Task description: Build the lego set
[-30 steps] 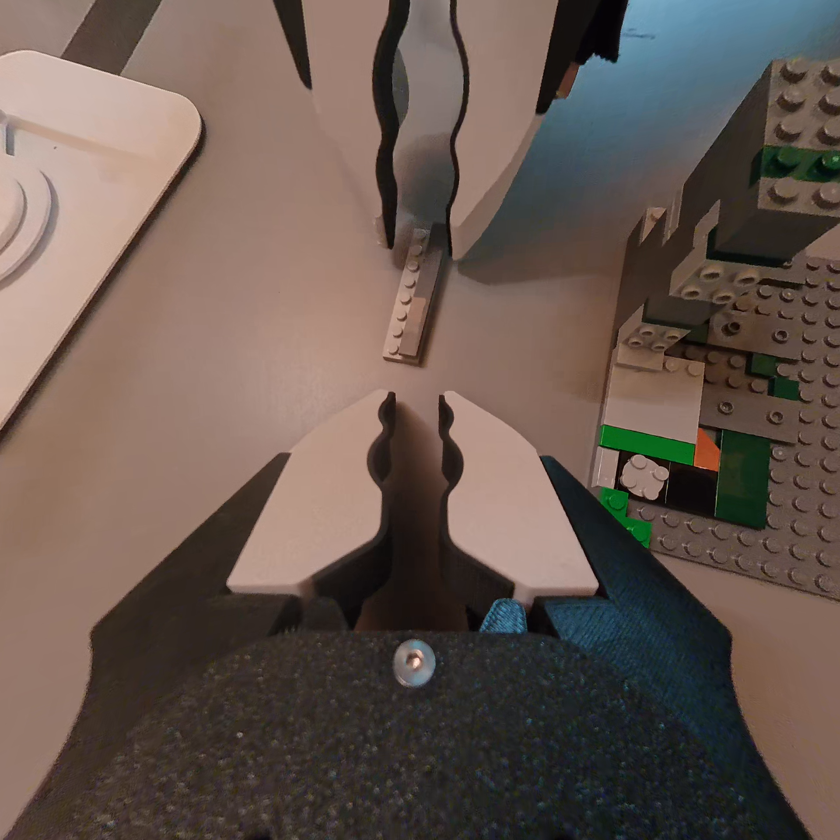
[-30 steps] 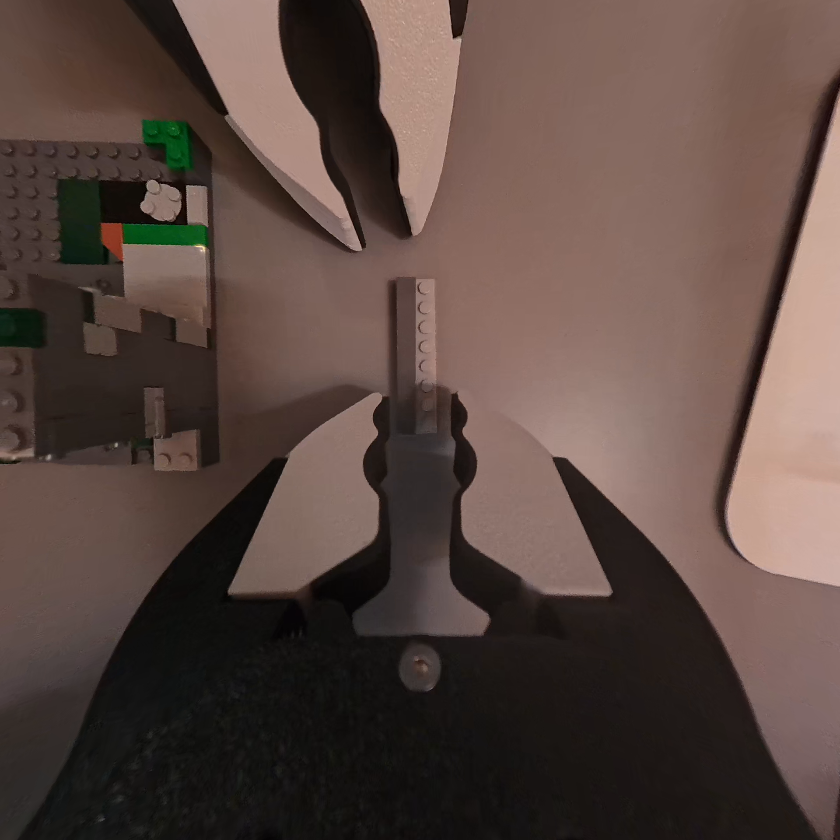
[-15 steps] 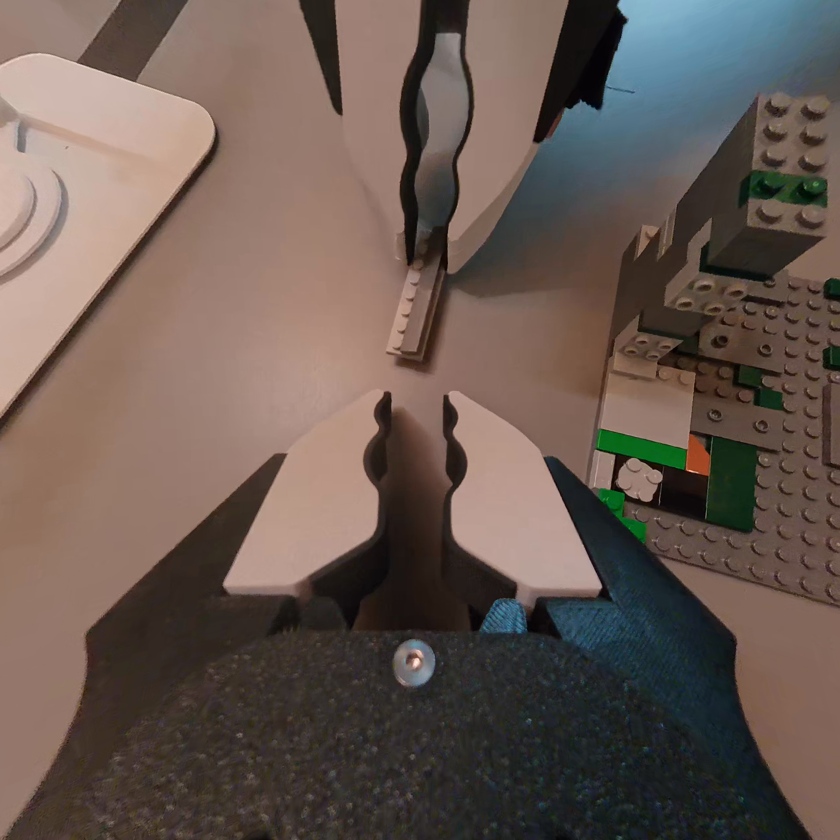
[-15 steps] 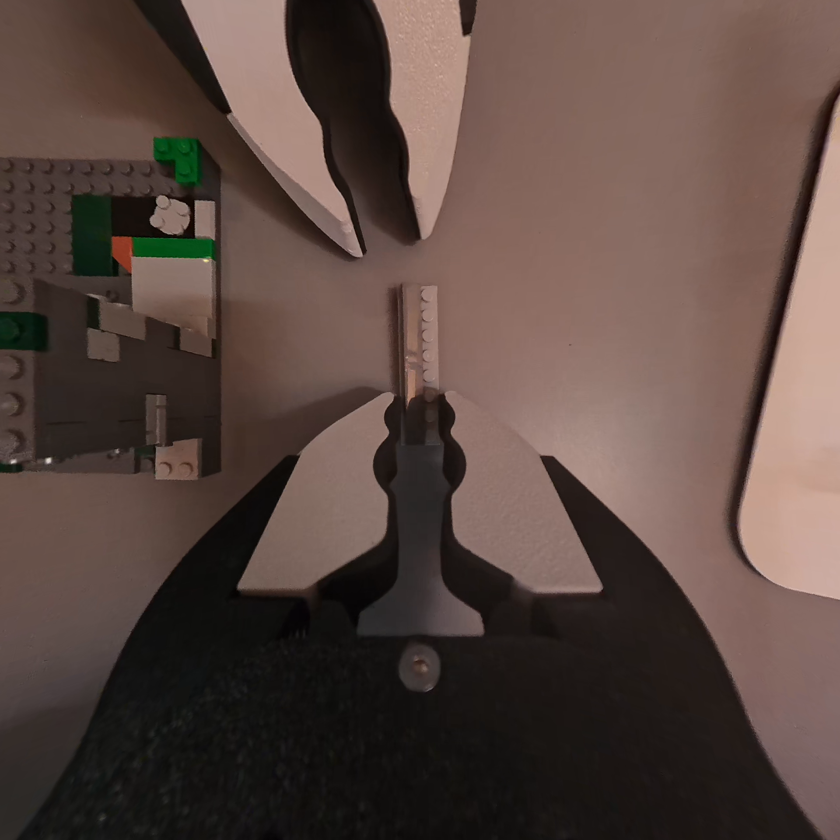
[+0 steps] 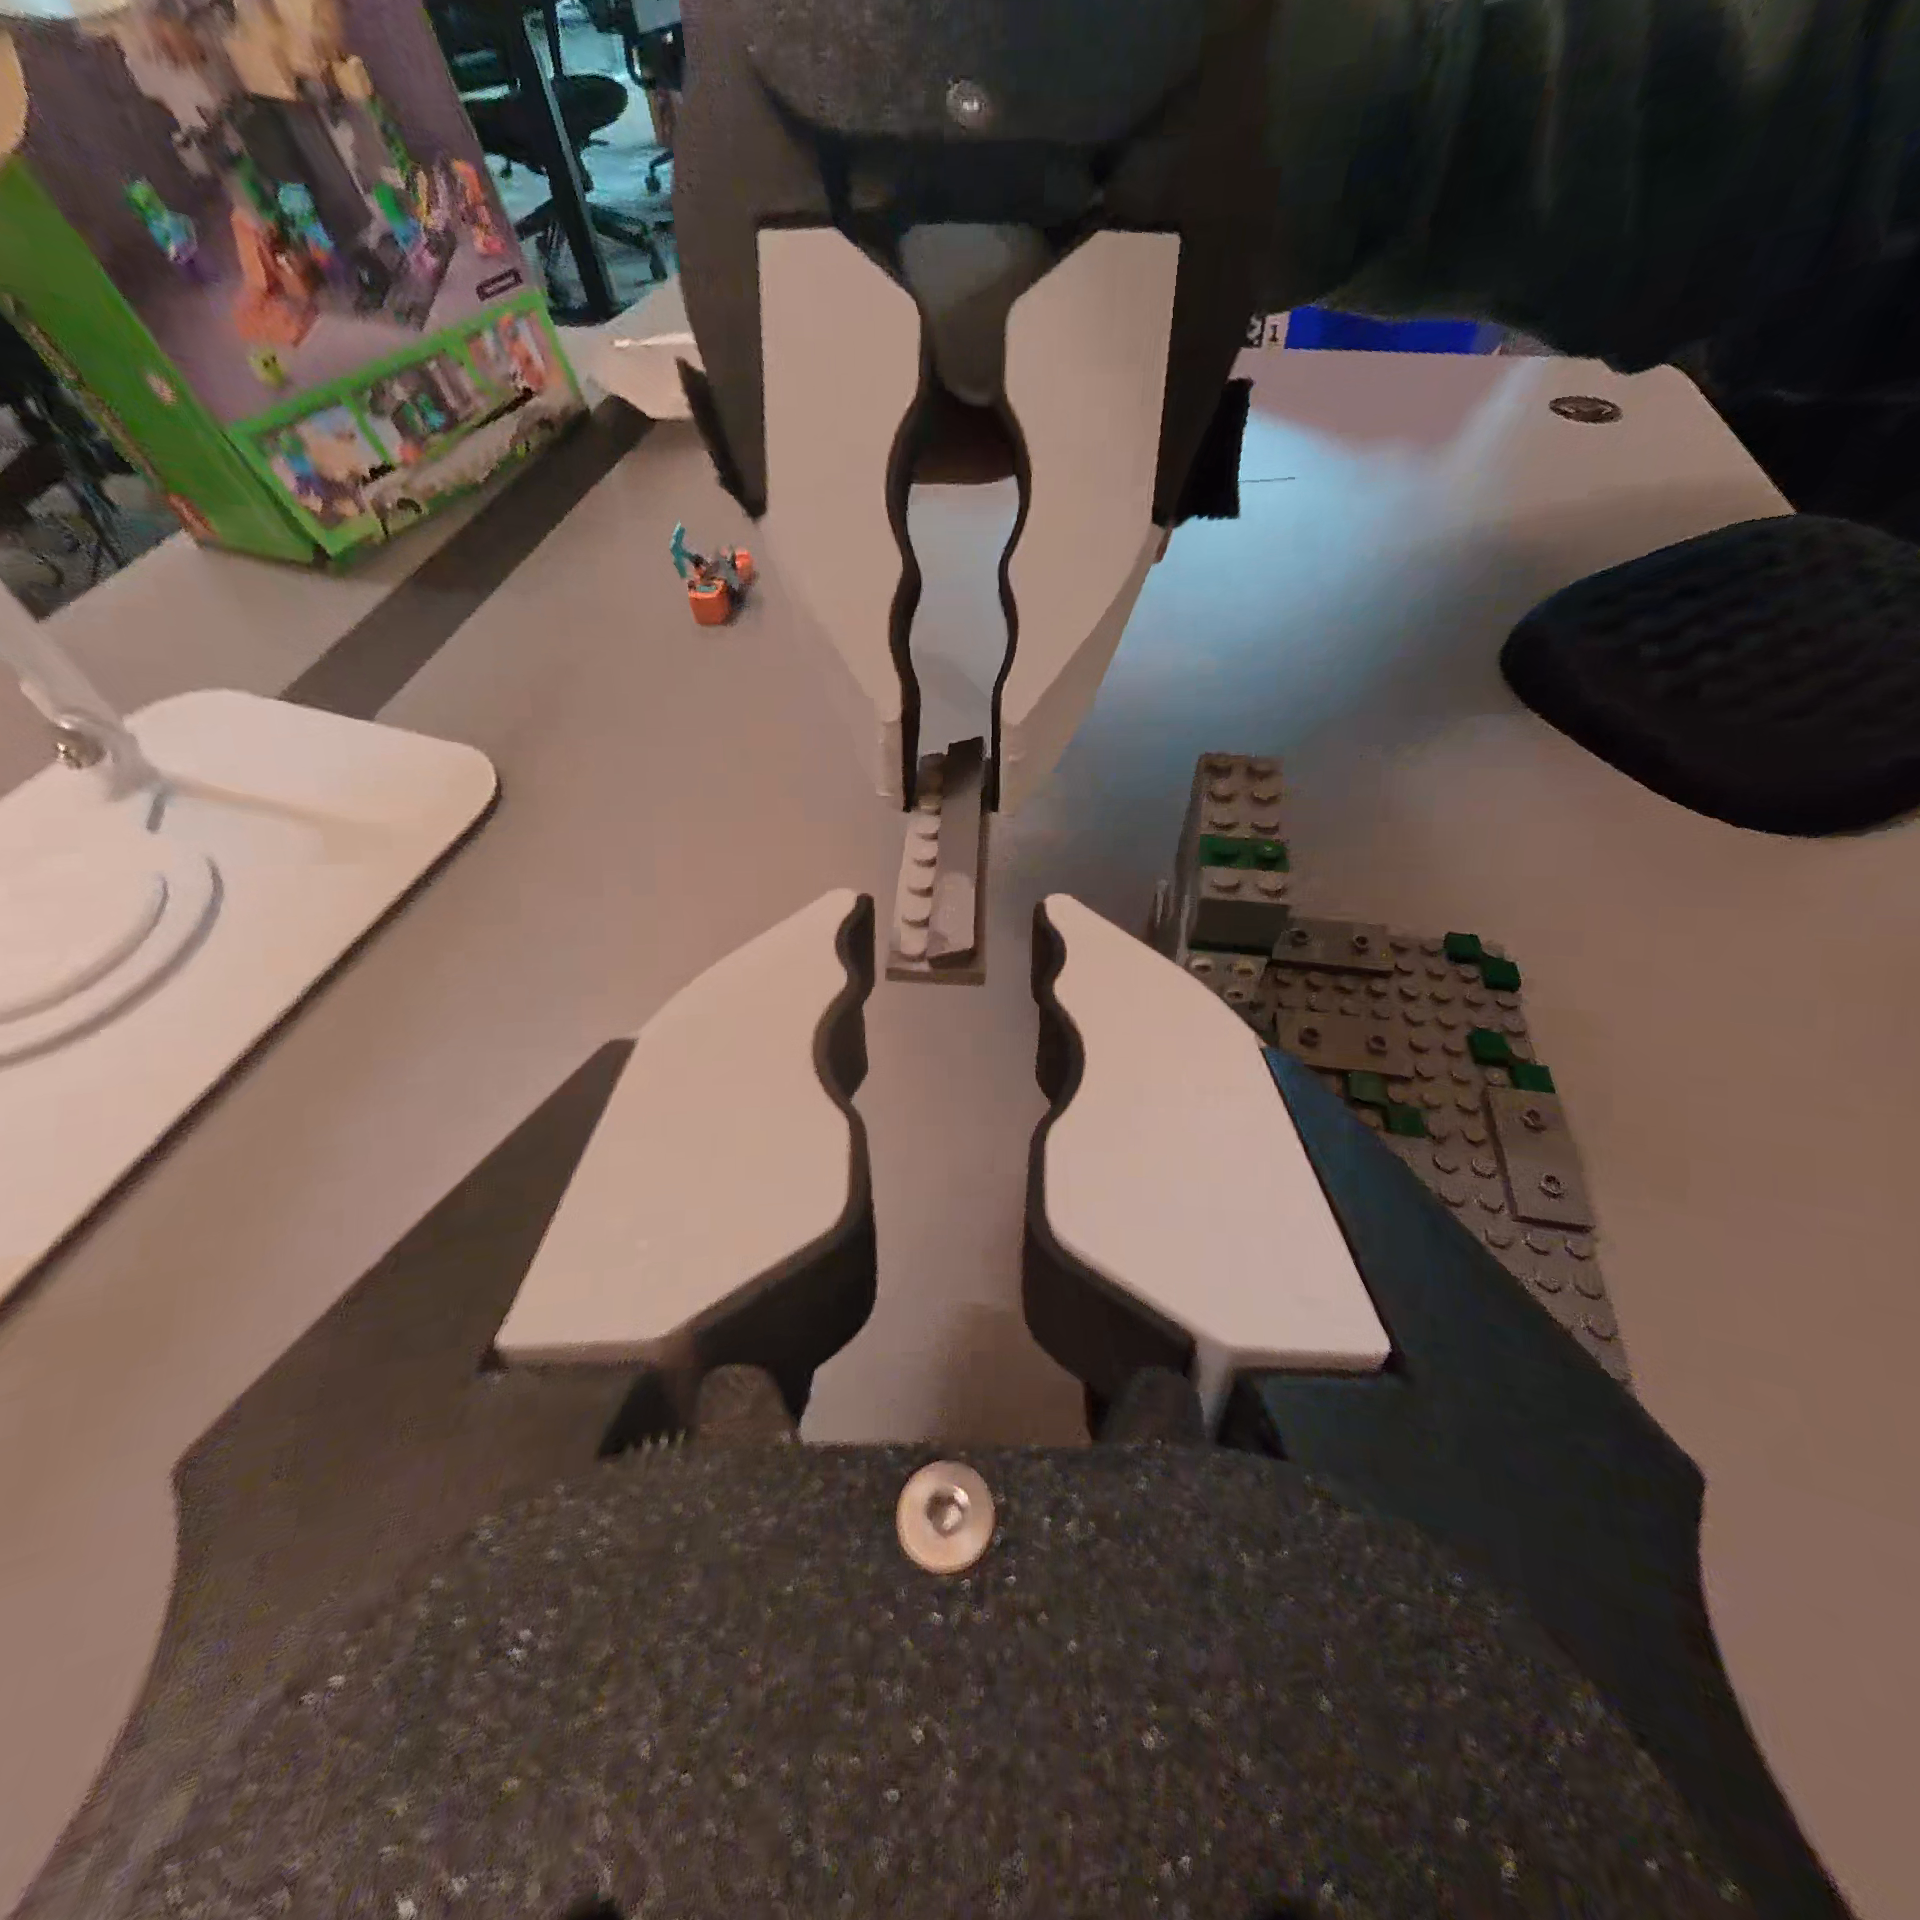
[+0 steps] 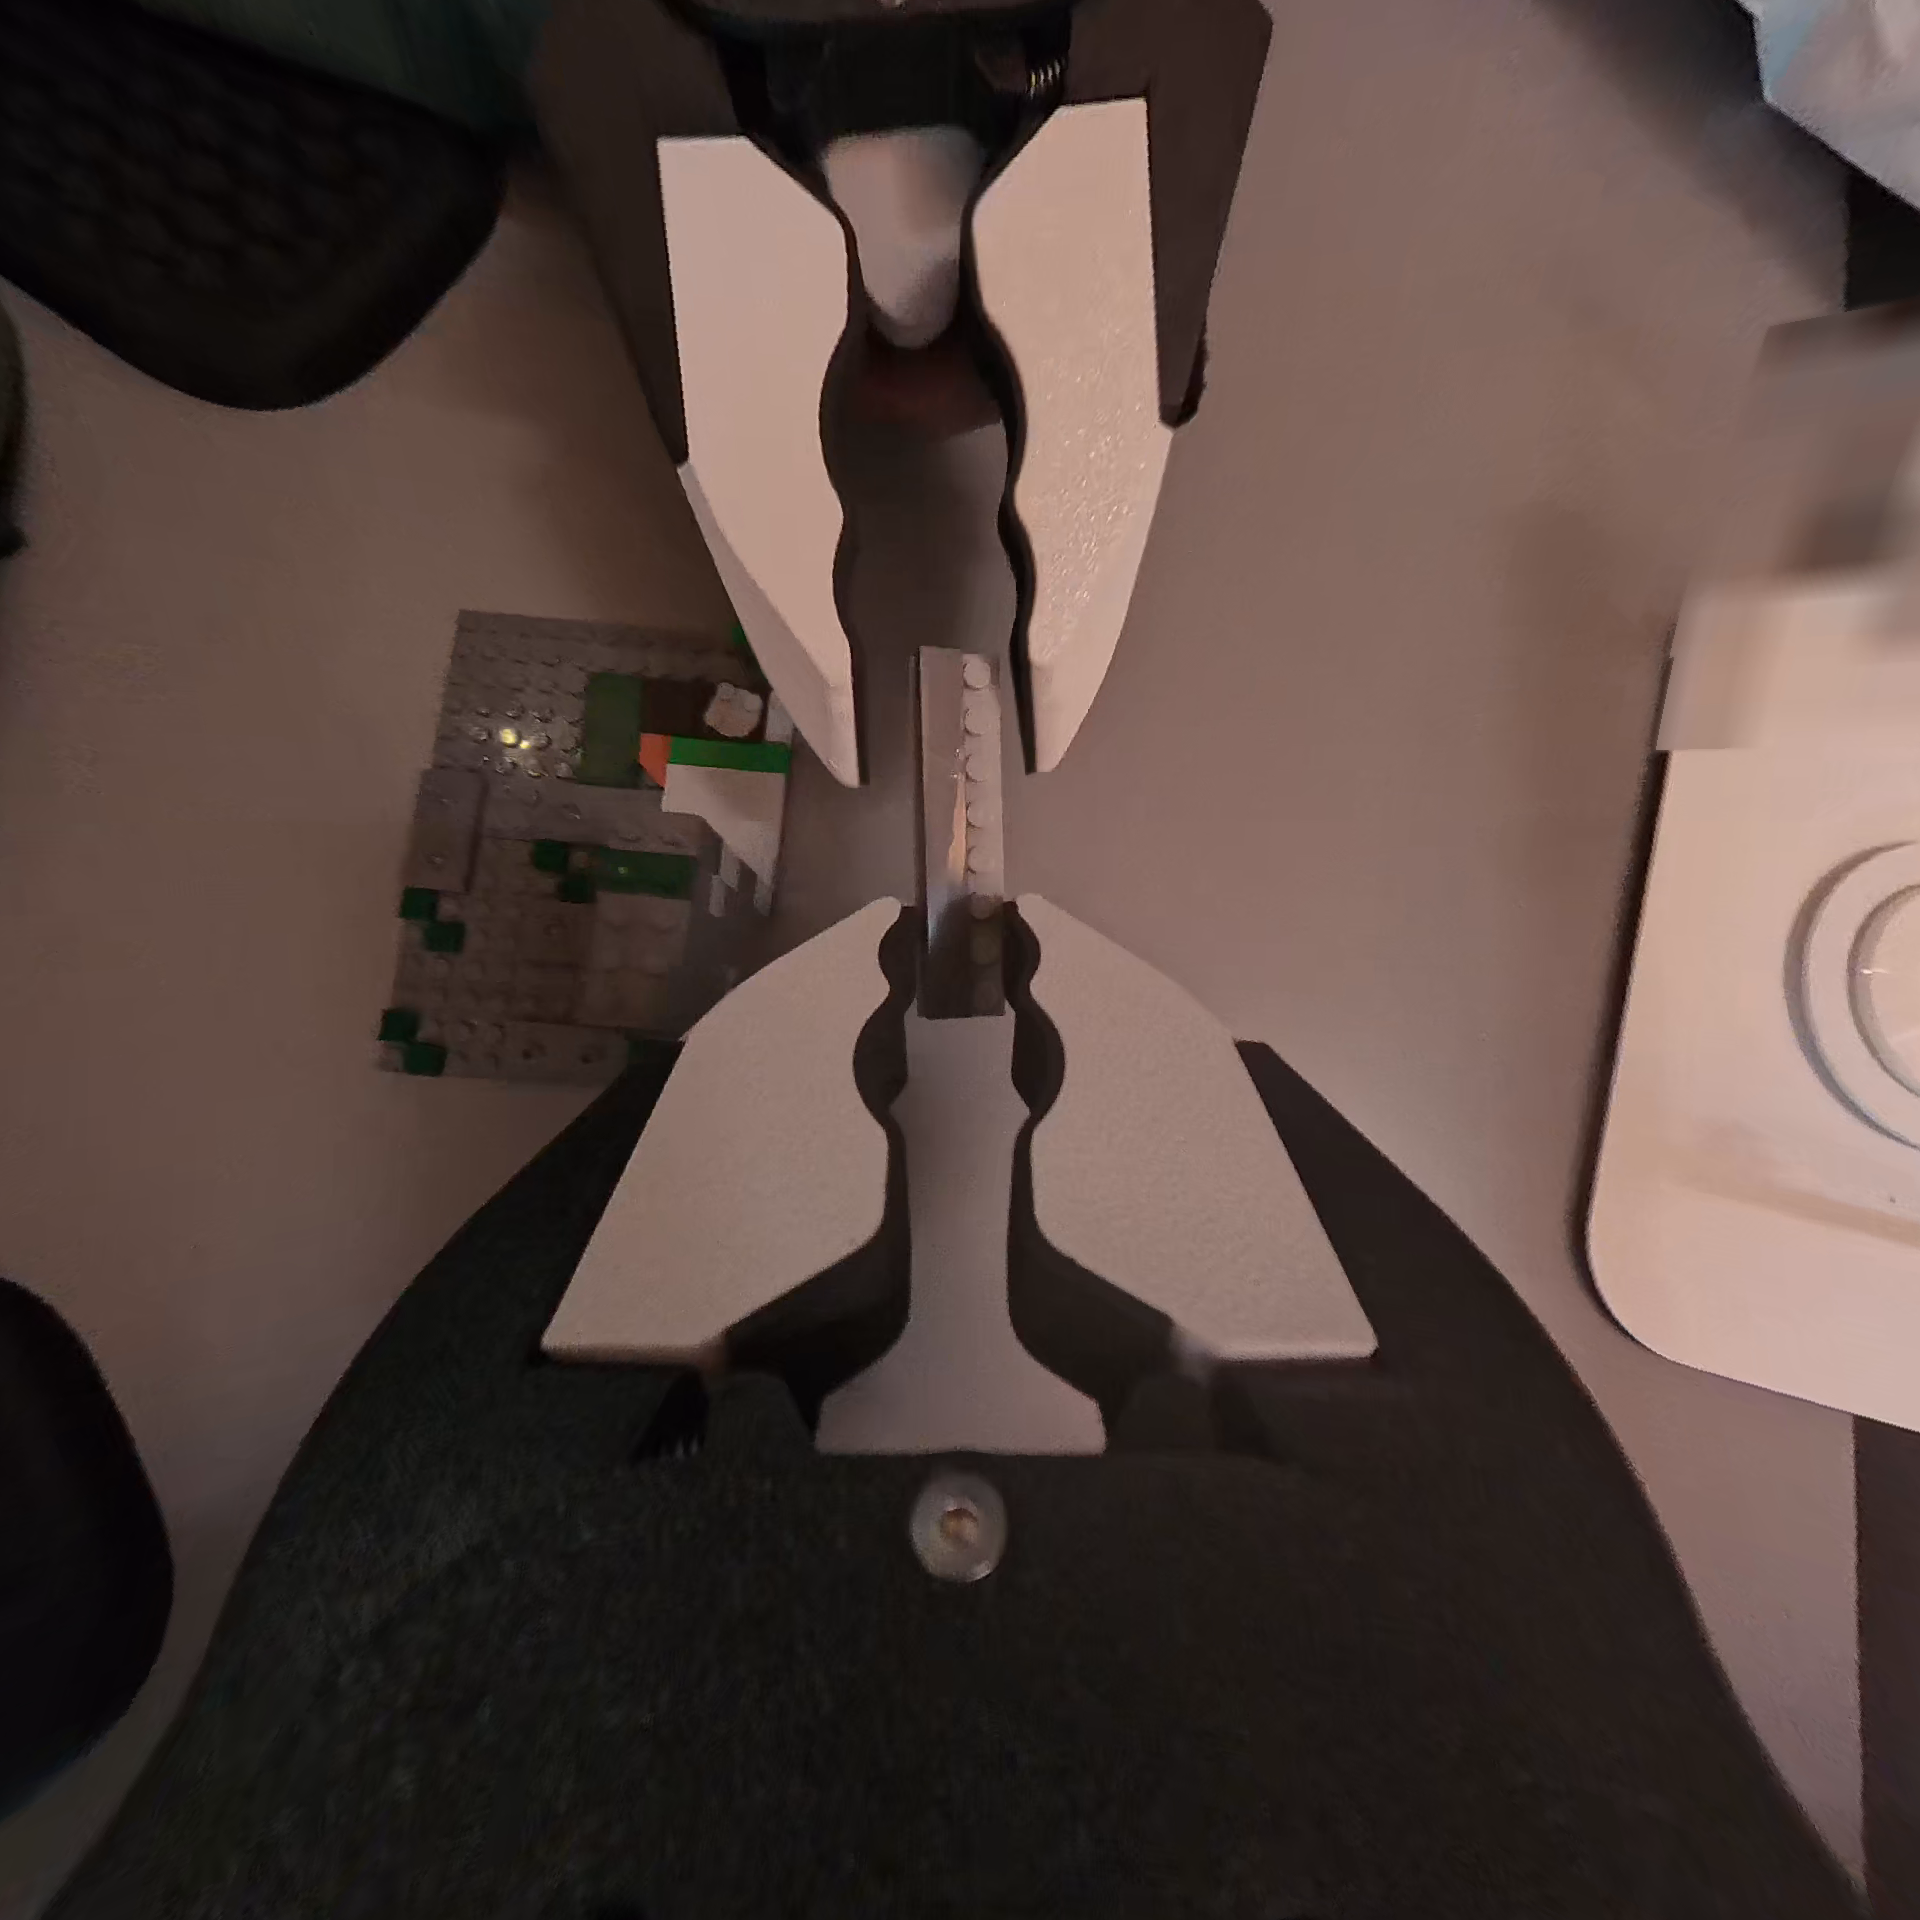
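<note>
Facing each other across the middle of both frames, the two grippers meet over a long grey plate (image 5: pixel 935 904). In the left wrist view the left gripper (image 5: pixel 945 920) fills the lower half; its jaws stand apart with nothing between them, and the near end of the plate lies just ahead of its fingertips (image 5: pixel 847 914). The right gripper (image 5: pixel 948 774) reaches down from the top centre and is clamped on the far end of the plate.

In the right wrist view the right gripper (image 6: pixel 956 925) occupies the lower half, its jaws pressed against both sides of the plate (image 6: pixel 961 831). The plate carries a single row of studs beside a smooth strip. The left gripper (image 6: pixel 940 769) comes from the top centre, its released tips flanking the free end of the plate without clear contact.

The grey baseplate (image 5: pixel 1455 1091) with green and grey bricks lies at centre right of the left view and at centre left of the right view (image 6: pixel 520 831), on the grey table (image 5: pixel 644 831).

A green box (image 5: pixel 270 312) with colourful printed artwork stands at upper left; its small print is not legible. A small orange and teal figure (image 5: pixel 712 582) lies near it. A white lamp base (image 5: pixel 208 883) sits at the left edge.
</note>
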{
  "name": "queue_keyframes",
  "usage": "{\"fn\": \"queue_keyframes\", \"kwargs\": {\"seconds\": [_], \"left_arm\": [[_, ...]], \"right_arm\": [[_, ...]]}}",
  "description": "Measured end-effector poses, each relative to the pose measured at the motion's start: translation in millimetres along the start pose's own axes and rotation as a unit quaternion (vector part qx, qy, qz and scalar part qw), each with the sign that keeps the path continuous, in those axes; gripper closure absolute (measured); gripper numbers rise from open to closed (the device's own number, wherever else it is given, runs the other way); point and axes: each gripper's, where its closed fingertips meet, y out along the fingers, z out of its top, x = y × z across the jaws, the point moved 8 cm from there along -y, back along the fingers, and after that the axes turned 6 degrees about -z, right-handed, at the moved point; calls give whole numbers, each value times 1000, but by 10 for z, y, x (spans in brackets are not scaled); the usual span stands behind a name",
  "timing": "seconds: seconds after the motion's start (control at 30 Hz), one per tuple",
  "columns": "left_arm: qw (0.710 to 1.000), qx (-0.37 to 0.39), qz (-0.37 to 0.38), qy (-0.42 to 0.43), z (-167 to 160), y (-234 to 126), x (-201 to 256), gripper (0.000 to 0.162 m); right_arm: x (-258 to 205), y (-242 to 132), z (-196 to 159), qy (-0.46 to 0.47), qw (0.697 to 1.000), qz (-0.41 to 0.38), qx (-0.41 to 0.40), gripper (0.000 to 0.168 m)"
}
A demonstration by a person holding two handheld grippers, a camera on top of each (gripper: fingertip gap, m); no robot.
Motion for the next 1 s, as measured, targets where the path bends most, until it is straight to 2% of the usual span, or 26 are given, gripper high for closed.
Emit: {"fn": "queue_keyframes", "kwargs": {"seconds": [0.13, 0.5, 0.57, 0.7, 0.77, 0.83, 0.87, 0.93, 1.0], "left_arm": [[1000, 6, 9, 19, 51, -15, 43, 145], [999, 45, 13, 20, 133, -76, 74, 145], [998, 60, 9, 14, 149, -95, 72, 145], [997, 77, 11, 10, 160, -136, 59, 145], [996, 83, 14, 13, 167, -149, 60, 145], [995, 94, 16, 20, 189, -161, 74, 145], [995, 99, 16, 24, 203, -164, 85, 145], [994, 106, 18, 33, 224, -163, 108, 145], [993, 111, 18, 38, 238, -159, 130, 145]], "right_arm": [[-35, -60, 56, -3, 1000, 4, 0, 153], [-67, -165, 156, -3, 1000, -8, 1, 152], [-56, -200, 172, 9, 1000, -5, 4, 140], [-3, -324, 151, 72, 996, 17, 50, 131], [31, -387, 79, 132, 988, 35, 78, 125], [45, -409, -29, 228, 963, 73, 123, 124], [33, -394, -84, 287, 940, 102, 154, 125], [-14, -343, -178, 405, 871, 160, 226, 125], [-84, -282, -253, 499, 793, 185, 296, 131]]}}
